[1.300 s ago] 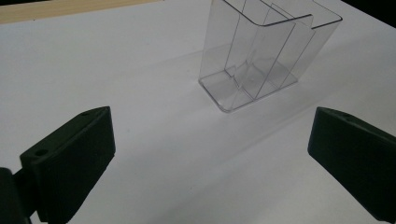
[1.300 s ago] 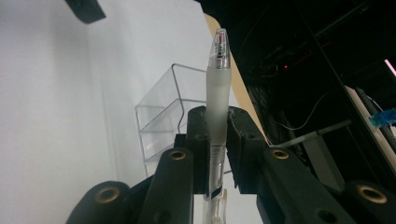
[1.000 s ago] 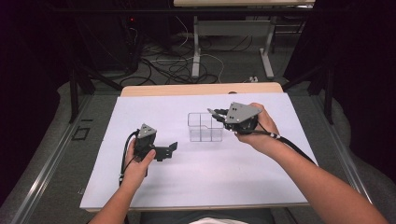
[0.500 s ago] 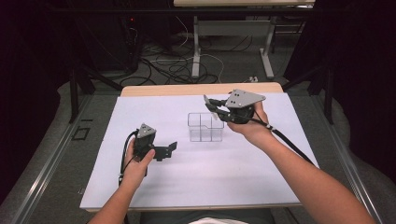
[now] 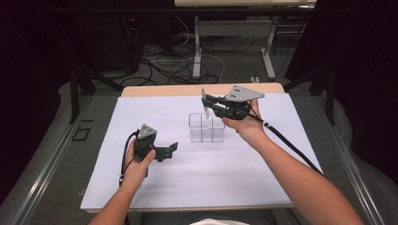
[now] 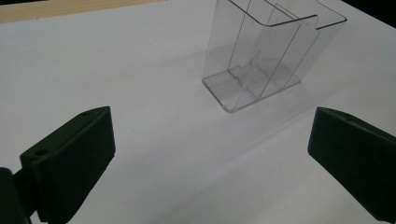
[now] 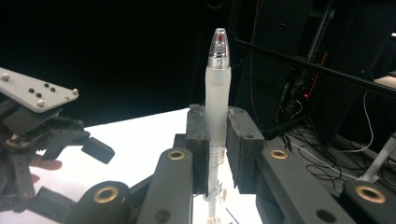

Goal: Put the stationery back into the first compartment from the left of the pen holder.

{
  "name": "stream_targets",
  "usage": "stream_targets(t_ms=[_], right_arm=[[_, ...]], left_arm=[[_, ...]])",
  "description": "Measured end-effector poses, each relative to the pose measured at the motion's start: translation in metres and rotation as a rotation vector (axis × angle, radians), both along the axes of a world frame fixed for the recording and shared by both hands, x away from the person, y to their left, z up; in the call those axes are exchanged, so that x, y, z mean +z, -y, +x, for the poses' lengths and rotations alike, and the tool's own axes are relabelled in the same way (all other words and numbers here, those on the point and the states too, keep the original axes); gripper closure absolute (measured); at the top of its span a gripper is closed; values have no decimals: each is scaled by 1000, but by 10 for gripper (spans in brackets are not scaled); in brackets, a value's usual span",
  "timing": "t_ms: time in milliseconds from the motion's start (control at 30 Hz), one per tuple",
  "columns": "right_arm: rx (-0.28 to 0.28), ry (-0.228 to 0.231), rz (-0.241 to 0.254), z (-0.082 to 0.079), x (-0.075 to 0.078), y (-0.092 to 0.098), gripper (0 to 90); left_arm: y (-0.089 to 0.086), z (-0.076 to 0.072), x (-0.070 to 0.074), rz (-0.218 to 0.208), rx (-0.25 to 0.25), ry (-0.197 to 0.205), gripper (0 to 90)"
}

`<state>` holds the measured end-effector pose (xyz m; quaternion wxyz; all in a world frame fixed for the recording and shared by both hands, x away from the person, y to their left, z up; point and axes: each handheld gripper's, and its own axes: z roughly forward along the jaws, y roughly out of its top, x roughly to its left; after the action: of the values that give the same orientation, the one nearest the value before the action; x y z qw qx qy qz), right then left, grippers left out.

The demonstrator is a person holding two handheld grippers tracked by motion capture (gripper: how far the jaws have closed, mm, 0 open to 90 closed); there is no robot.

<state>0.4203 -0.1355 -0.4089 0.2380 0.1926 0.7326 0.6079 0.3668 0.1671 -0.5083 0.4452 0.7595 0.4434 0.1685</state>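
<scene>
A clear plastic organizer [image 5: 205, 127] with several compartments stands on the white table cover [image 5: 141, 112]. My right gripper [image 5: 208, 101] hovers just above its far rim, shut on a frosted white pen [image 5: 207, 108] held upright. In the right gripper view the pen [image 7: 217, 93] is clamped between the two pads [image 7: 198, 135], clear tip upward, at my right gripper [image 7: 217, 140]. My left gripper [image 5: 172, 149] rests low on the sheet, left of the organizer, jaws wide apart. The left gripper view looks between the open jaws of my left gripper [image 6: 210, 158] toward the organizer [image 6: 271, 51].
The white sheet [image 6: 116, 60] covers a wooden table whose far edge [image 5: 164, 90] shows. Beyond it are cables on the floor [image 5: 173, 65] and a white desk frame [image 5: 197, 47]. My left gripper [image 7: 46, 135] appears at the left of the right gripper view.
My right gripper has carried the pen to the left and toward the far side, to above the organizer's far rim. The left gripper has stayed where it was.
</scene>
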Motion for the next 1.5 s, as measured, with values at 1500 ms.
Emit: stream_targets(t_ms=[1500], right_arm=[[-93,-192,97,17,-58,-33,794]], left_arm=[[-3,1,0,0,-8,-1,7]])
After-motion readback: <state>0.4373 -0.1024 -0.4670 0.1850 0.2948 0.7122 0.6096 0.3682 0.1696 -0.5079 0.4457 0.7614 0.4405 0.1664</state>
